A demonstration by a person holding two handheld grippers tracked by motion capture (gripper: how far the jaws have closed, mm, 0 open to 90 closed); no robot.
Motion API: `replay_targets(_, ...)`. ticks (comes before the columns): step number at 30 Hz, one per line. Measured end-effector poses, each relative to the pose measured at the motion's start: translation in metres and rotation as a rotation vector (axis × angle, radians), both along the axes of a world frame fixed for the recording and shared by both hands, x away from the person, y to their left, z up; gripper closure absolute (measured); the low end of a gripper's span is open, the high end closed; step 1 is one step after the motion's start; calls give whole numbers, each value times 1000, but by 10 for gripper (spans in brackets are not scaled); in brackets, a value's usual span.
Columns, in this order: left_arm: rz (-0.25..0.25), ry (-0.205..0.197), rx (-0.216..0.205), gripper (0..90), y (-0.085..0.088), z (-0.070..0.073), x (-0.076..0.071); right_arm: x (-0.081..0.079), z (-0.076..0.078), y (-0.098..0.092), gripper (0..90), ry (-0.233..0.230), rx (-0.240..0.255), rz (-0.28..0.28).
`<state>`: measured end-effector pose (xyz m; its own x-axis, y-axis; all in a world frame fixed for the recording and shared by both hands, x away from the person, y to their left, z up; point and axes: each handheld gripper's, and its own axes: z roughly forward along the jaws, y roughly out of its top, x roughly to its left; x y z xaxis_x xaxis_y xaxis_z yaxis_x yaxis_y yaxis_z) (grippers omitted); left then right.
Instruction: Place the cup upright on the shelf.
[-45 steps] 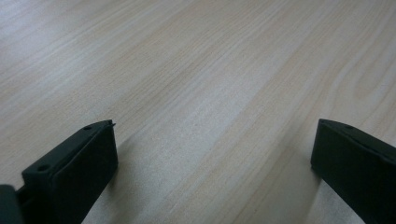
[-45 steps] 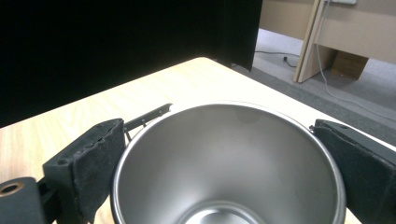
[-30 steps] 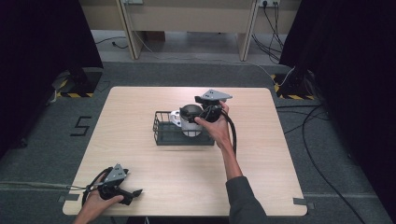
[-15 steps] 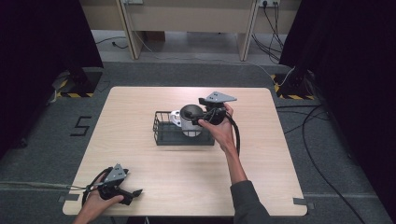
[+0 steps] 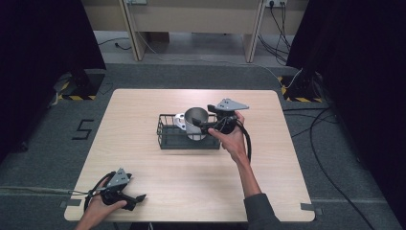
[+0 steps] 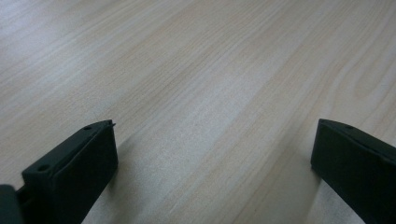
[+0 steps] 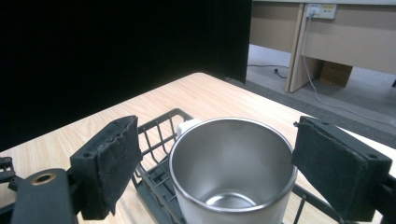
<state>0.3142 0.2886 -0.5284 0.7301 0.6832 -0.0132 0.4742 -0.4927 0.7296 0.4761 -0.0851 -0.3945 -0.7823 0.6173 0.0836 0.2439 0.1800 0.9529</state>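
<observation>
From above, a light wooden table [image 5: 143,120] stood on a grey floor, and a black wire basket [image 5: 167,136] sat a little right of its middle. A steel cup [image 5: 195,123] stood upright in the basket's right part, its open mouth up. Something small and white [image 5: 180,120] lay just left of the cup, touching or nearly touching it; what it was I could not tell. The right gripper [image 5: 203,124] came in from the right, held by the right hand [image 5: 232,136], with its jaws reaching to the cup at rim height. Whether they touched the cup could not be told from up there. The left gripper [image 5: 140,197] rested low at the near left corner of the table in the left hand [image 5: 103,203], well apart from the basket, pointing right.

Along the left gripper [image 6: 212,149], the two black jaws stood wide apart over bare wood, nothing between them.

Along the right gripper [image 7: 217,154], the jaws stood apart, one on each side of the cup [image 7: 231,172]. A gap showed between each pad and the cup's wall, so the cup was not clamped. The cup looked empty, its bottom shining. It stood in the basket [image 7: 159,186], whose black wires showed at the left and below. The white thing [image 7: 187,126] peeked out behind the cup's far left rim. Beyond the table's far edge were a dark curtain [image 7: 116,56] and a wooden desk leg [image 7: 299,51].
</observation>
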Motion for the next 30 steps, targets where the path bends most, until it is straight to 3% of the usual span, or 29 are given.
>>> replay_targets(30,1,-2,-2,0,0,0,0,-43,-11,-21,154,17,37,14)
